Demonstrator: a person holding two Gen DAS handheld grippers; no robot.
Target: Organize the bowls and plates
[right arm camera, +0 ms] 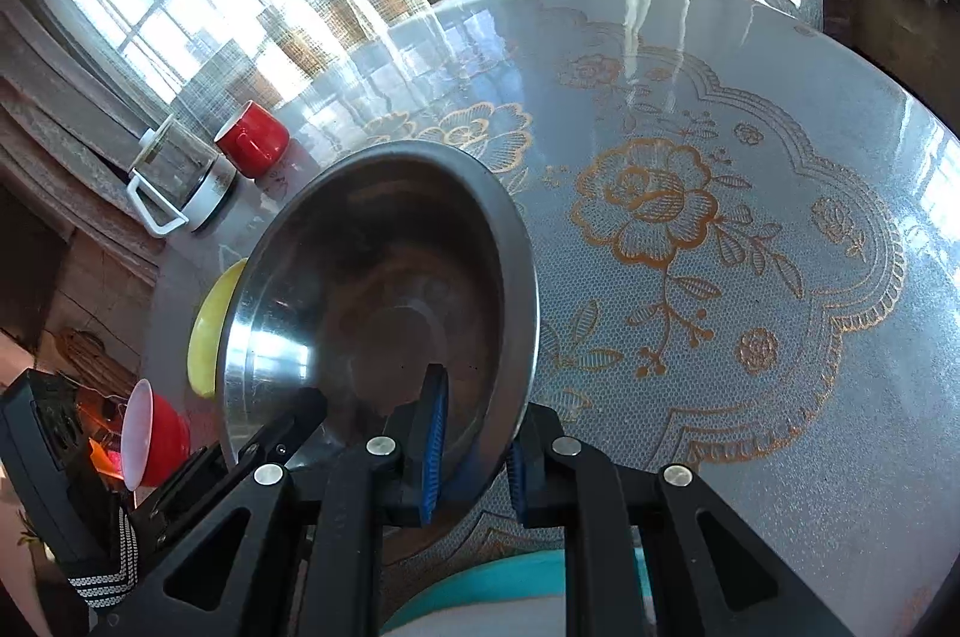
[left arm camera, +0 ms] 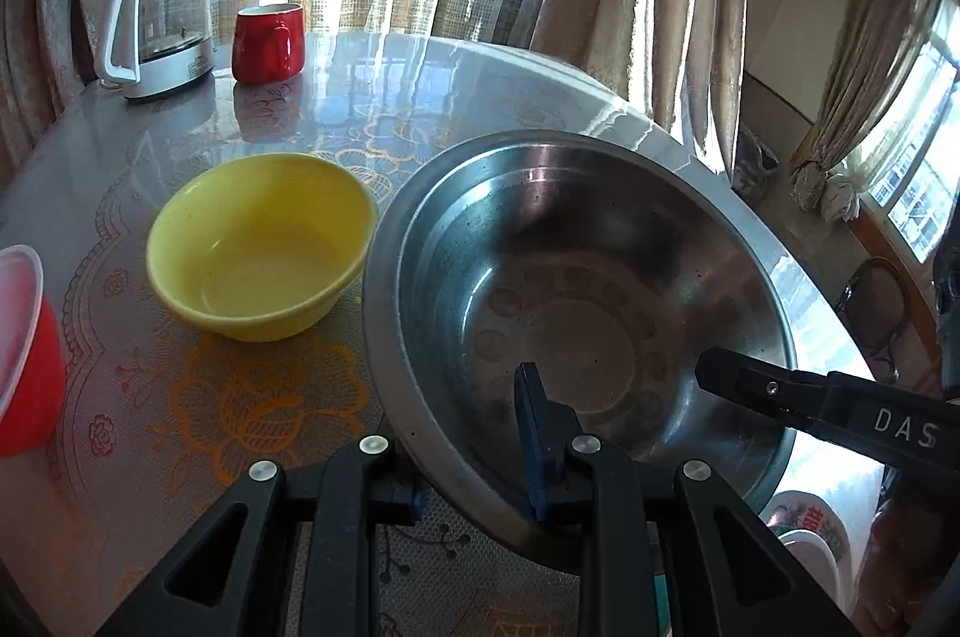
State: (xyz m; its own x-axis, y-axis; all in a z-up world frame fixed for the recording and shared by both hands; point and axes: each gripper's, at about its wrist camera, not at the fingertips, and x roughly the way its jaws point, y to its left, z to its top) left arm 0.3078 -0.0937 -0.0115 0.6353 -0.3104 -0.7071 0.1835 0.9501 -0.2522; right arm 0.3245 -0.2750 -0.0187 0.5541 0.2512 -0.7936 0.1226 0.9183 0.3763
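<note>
Item one: steel basin (left arm camera: 576, 313), large, round, dull inside. You hold it by the near rim with both tools at once. Your left gripper (left arm camera: 474, 463) pinches the rim, one blue pad inside the basin, the other under its outer wall. Your right gripper (right arm camera: 471, 457) is pressed onto the same rim farther round (in the left wrist view its black finger reaches in from the right). In the right wrist view one blue pad lies inside the wall and one outside, with the metal between them. The basin looks tilted over the table (right arm camera: 750, 157); whether its base touches the cloth cannot be told.

Item two: yellow bowl (left arm camera: 258, 247), empty, upright on the floral cloth, just beside the basin's left rim.

Item three: red bowl (left arm camera: 24, 355) with a pale inside, at the left edge, apart from the yellow one.

Item four: red mug (left arm camera: 268, 43), far side of the table, next to a glass kettle (left arm camera: 162, 31) with a white handle.

Item five: patterned dish (left arm camera: 810, 529), partly hidden below the basin's right rim.
</note>
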